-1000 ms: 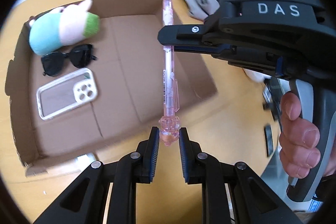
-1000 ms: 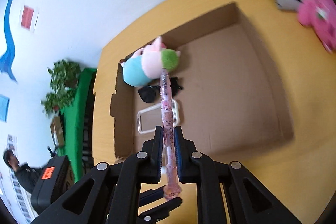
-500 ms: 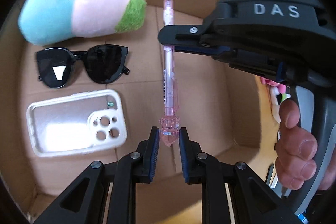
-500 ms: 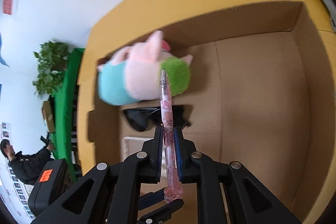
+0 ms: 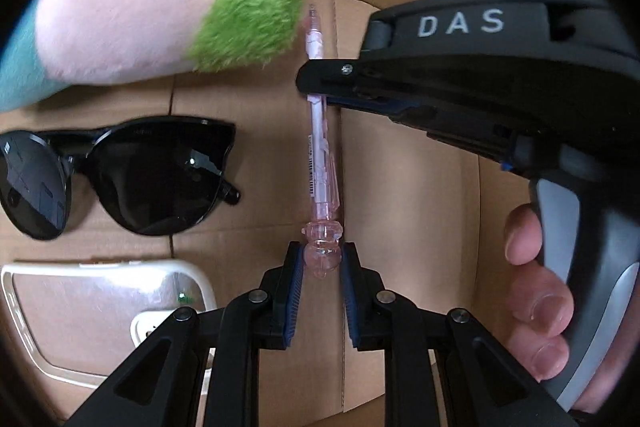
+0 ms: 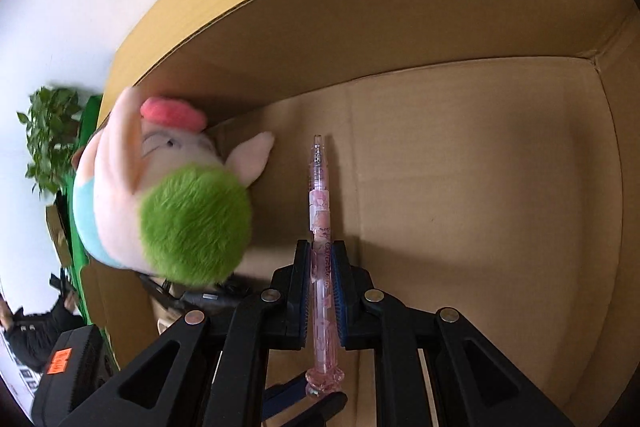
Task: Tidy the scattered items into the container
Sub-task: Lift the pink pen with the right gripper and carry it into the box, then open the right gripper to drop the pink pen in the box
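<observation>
Both grippers are on the pink pen point(image 5: 322, 131) right now: left gripper point(image 5: 320, 261) pinches its bulb end, right gripper point(image 6: 321, 267) clamps the barrel, low inside the cardboard box point(image 6: 500, 187) beside the plush toy point(image 6: 176, 211). I'd let go with both together so it lands flat, clear of the sunglasses point(image 5: 120, 171).

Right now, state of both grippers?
Left gripper: shut on the pink pen, at its knobbed end.
Right gripper: shut on the same pen, mid-barrel, over the cardboard box.
</observation>
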A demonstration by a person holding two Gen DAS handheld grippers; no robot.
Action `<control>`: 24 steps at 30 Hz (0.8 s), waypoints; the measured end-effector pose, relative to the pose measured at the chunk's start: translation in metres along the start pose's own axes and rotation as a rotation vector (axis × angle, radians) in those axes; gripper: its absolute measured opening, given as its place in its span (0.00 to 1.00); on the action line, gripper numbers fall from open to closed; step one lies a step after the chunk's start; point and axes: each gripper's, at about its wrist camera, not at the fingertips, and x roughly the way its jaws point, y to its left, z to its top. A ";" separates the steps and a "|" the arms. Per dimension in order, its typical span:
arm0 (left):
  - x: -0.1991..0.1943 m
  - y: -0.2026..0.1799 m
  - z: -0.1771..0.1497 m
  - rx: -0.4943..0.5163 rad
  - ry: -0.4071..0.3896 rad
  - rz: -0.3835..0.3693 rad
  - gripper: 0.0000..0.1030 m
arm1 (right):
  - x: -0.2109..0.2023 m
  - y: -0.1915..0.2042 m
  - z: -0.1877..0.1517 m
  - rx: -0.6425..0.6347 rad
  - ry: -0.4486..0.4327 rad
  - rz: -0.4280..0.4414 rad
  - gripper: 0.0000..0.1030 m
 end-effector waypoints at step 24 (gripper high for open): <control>-0.121 0.003 -0.099 0.074 -0.128 -0.110 0.51 | -0.129 0.022 -0.061 -0.027 -0.218 0.050 0.84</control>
